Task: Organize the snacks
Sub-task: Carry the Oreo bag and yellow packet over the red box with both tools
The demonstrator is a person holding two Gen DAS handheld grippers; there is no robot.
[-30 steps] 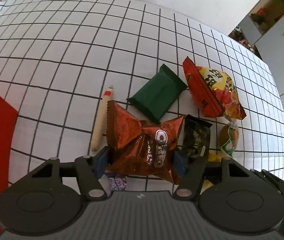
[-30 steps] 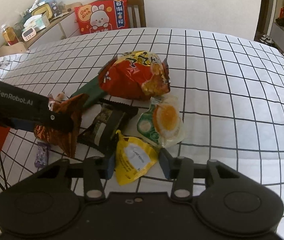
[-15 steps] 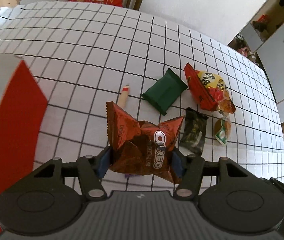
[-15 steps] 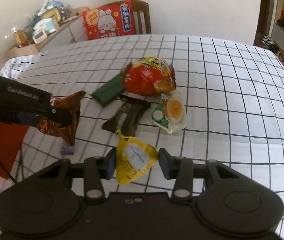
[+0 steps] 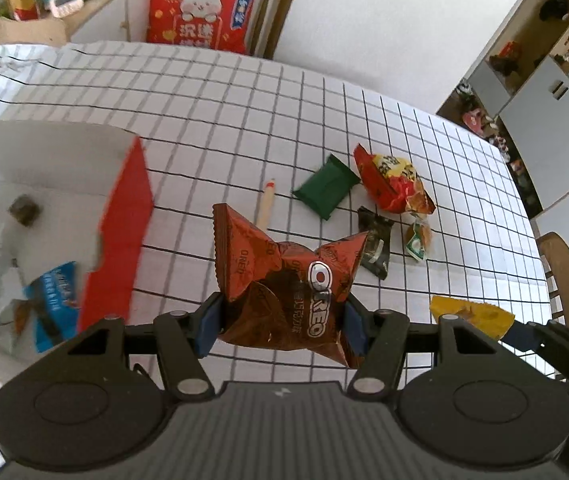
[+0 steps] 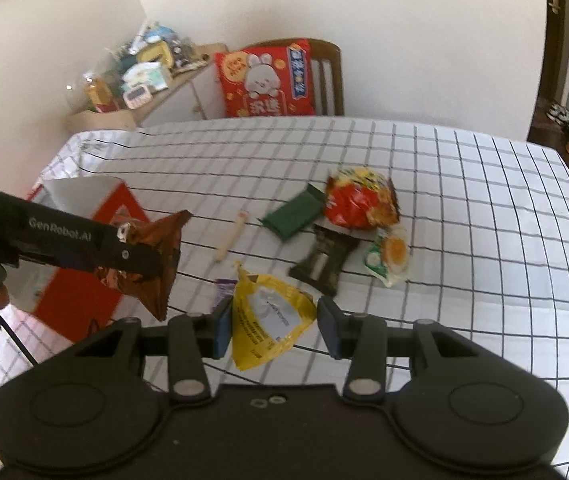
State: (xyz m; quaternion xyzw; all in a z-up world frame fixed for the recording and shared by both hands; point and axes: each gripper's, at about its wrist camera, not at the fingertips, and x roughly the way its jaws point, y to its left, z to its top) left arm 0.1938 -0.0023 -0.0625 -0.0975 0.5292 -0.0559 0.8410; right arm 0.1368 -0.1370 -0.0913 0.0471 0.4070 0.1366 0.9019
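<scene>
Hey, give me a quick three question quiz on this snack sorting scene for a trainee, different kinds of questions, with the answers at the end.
1. True or false: the left gripper holds the brown cookie bag above the table.
2. Multiple choice: what is the right gripper shut on? A) green packet B) yellow packet C) stick snack
3. Fill in: the red box with snacks inside stands to the ____ of the loose snacks, in the left wrist view.

Key: 1 true. 2 B, the yellow packet; the green packet and stick snack lie on the table. 3 left.
</scene>
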